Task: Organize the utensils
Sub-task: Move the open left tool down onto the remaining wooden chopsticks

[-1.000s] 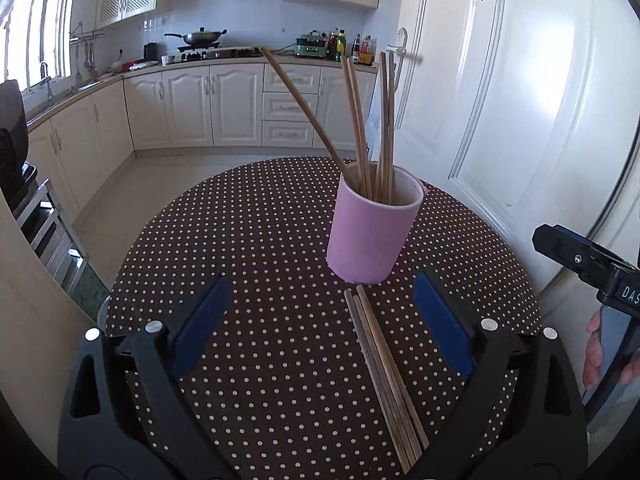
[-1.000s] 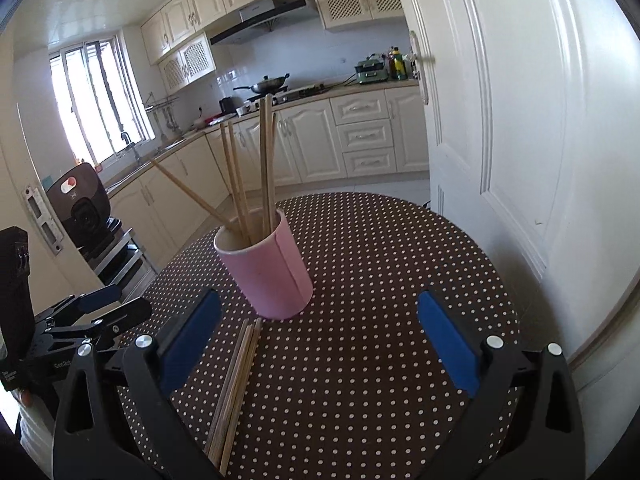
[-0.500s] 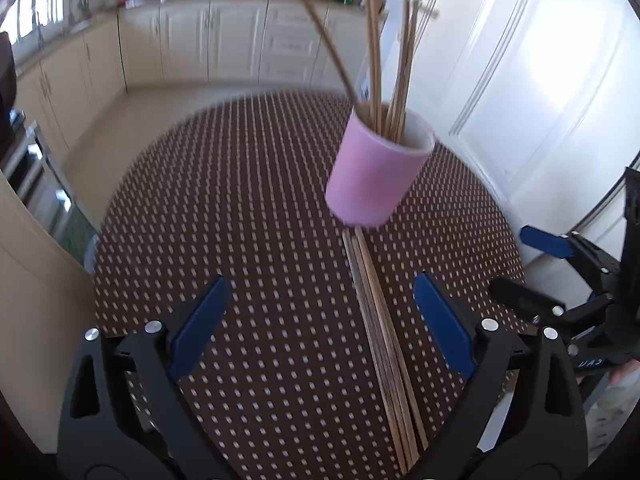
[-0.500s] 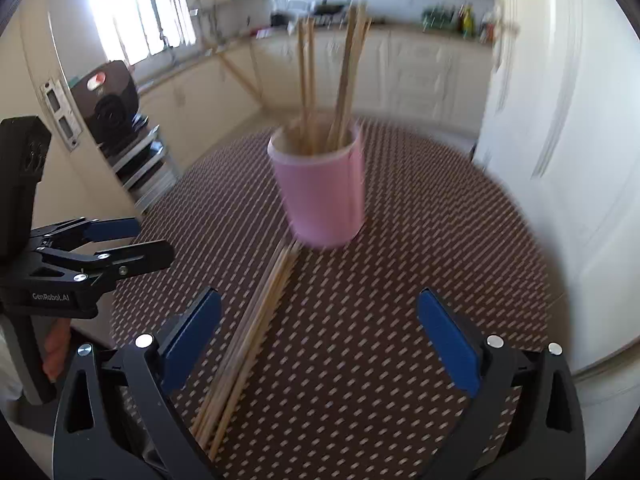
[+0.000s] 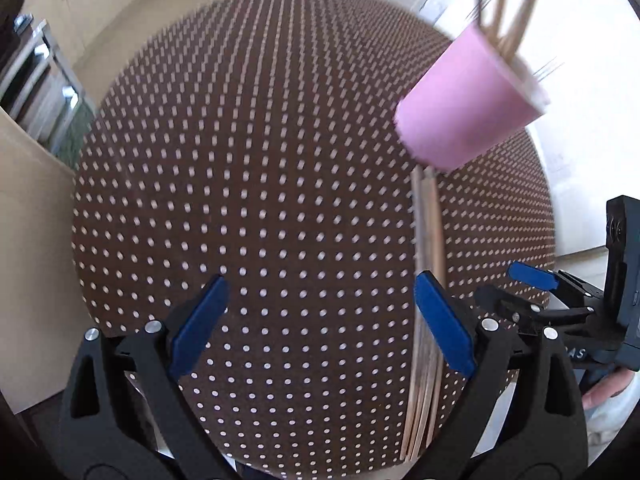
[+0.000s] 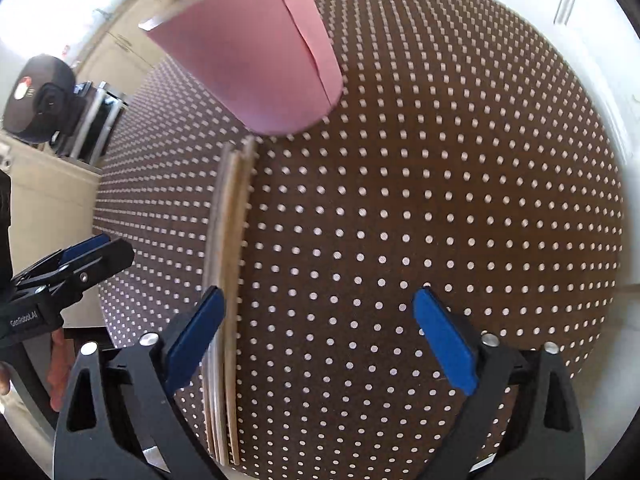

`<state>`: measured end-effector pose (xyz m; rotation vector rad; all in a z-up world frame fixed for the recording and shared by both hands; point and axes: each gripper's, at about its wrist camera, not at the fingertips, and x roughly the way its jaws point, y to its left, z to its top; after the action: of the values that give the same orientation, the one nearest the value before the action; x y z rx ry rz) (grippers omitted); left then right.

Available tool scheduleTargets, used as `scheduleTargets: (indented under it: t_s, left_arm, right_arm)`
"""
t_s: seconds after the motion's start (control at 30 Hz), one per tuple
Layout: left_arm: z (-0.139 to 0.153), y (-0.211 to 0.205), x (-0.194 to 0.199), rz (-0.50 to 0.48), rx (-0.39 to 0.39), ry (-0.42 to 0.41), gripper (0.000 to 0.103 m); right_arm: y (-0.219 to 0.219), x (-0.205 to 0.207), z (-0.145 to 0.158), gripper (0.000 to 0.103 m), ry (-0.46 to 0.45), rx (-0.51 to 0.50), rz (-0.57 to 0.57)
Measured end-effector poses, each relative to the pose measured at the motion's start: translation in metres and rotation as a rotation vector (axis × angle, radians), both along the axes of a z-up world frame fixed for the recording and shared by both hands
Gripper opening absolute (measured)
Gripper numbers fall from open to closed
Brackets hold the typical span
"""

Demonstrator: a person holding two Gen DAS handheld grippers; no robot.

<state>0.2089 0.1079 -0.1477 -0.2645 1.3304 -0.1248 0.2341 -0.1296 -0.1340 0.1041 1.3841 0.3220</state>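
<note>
A pink cup (image 5: pixel 464 108) holding several wooden chopsticks (image 5: pixel 504 4) stands on the round brown polka-dot table (image 5: pixel 256 184). A bundle of loose chopsticks (image 5: pixel 428 256) lies flat on the cloth, running from the cup's base to the near edge. My left gripper (image 5: pixel 320 324) hovers open over the table, its right finger just over the bundle. My right gripper (image 6: pixel 320 328) is open too, its left finger beside the same bundle (image 6: pixel 226 264), below the cup (image 6: pixel 256 56). Neither holds anything.
The right gripper (image 5: pixel 560 304) shows at the table's right edge in the left wrist view; the left gripper (image 6: pixel 60 276), with a hand behind it, shows at the left in the right wrist view. A black appliance (image 6: pixel 40 96) and a metal rack stand left of the table.
Both grippers have tilted down and come closer over the table, so the cup has slid toward the top of each view and the loose bundle now lies beside a finger.
</note>
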Motion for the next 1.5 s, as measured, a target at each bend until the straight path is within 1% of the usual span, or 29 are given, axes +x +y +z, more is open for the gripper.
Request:
scheduleTargets:
  t_s: [0.1, 0.13, 0.17, 0.23, 0.37, 0.47, 0.53, 0.7, 0.77, 0.8, 0.9, 0.93, 0.97, 1.03, 1.07, 1.1, 1.13, 1.17, 1.3, 1.37, 1.5]
  left_arm:
    - [-0.017, 0.006, 0.009, 0.043, -0.034, 0.121, 0.092]
    - [-0.018, 0.007, 0.012, 0.047, -0.032, 0.127, 0.092]
    - [-0.017, 0.006, 0.013, 0.042, -0.027, 0.121, 0.092]
    - [-0.015, 0.005, 0.018, 0.024, -0.036, 0.12, 0.092]
    - [-0.015, -0.002, 0.028, 0.0, -0.028, 0.155, 0.092]
    - [-0.018, -0.015, 0.03, -0.022, 0.012, 0.153, 0.092]
    - [-0.019, -0.024, 0.031, -0.02, 0.04, 0.146, 0.092]
    - [-0.021, -0.036, 0.036, 0.001, 0.066, 0.168, 0.092]
    - [-0.022, -0.03, 0.035, 0.004, 0.058, 0.177, 0.092]
    - [-0.023, -0.028, 0.035, 0.003, 0.053, 0.18, 0.092]
    - [-0.022, -0.019, 0.038, -0.005, 0.036, 0.18, 0.092]
    - [-0.022, -0.02, 0.038, -0.006, 0.036, 0.177, 0.092]
    - [-0.021, -0.02, 0.037, -0.004, 0.039, 0.176, 0.092]
    - [-0.019, -0.019, 0.032, -0.003, 0.032, 0.184, 0.092]
    - [-0.018, -0.023, 0.026, -0.009, 0.023, 0.189, 0.092]
    - [-0.018, -0.029, 0.024, -0.024, 0.006, 0.198, 0.092]
    - [-0.018, -0.035, 0.024, -0.036, -0.005, 0.203, 0.092]
    - [-0.018, -0.041, 0.024, -0.042, -0.003, 0.206, 0.092]
    - [-0.02, -0.058, 0.026, -0.056, 0.035, 0.216, 0.092]
    - [-0.018, -0.067, 0.028, -0.047, 0.062, 0.213, 0.092]
    - [-0.018, -0.078, 0.03, -0.016, 0.166, 0.202, 0.092]
  right_arm:
    - [0.01, 0.006, 0.006, 0.087, -0.012, -0.032, 0.011]
    - [0.013, 0.008, 0.007, 0.087, -0.013, -0.033, 0.004]
    - [0.016, 0.011, 0.008, 0.087, -0.012, -0.038, 0.003]
    - [0.025, 0.013, 0.008, 0.087, -0.023, -0.082, 0.016]
    - [0.046, 0.017, 0.007, 0.086, -0.04, -0.161, 0.034]
    - [0.069, 0.019, 0.006, 0.086, -0.047, -0.19, 0.045]
    - [0.082, 0.019, 0.005, 0.086, -0.057, -0.234, 0.052]
    - [0.102, 0.019, 0.004, 0.086, -0.08, -0.257, 0.056]
    - [0.105, 0.019, 0.001, 0.086, -0.06, -0.239, 0.047]
    - [0.108, 0.02, -0.003, 0.086, -0.045, -0.245, 0.046]
    - [0.121, 0.018, -0.004, 0.086, -0.081, -0.284, 0.063]
    - [0.124, 0.017, -0.005, 0.085, -0.078, -0.285, 0.059]
    - [0.125, 0.016, -0.005, 0.082, -0.075, -0.281, 0.058]
    - [0.128, 0.015, -0.002, 0.071, -0.089, -0.284, 0.066]
    - [0.121, 0.0, -0.001, 0.06, -0.099, -0.287, 0.071]
    - [0.123, -0.002, 0.001, 0.052, -0.105, -0.296, 0.089]
    - [0.119, -0.002, 0.0, 0.049, -0.105, -0.3, 0.101]
    - [0.117, -0.002, 0.001, 0.047, -0.099, -0.297, 0.101]
    - [0.104, -0.004, 0.0, 0.047, -0.081, -0.28, 0.088]
    - [0.1, -0.005, -0.002, 0.047, -0.075, -0.269, 0.072]
    - [0.096, -0.01, -0.004, 0.047, -0.088, -0.262, 0.066]
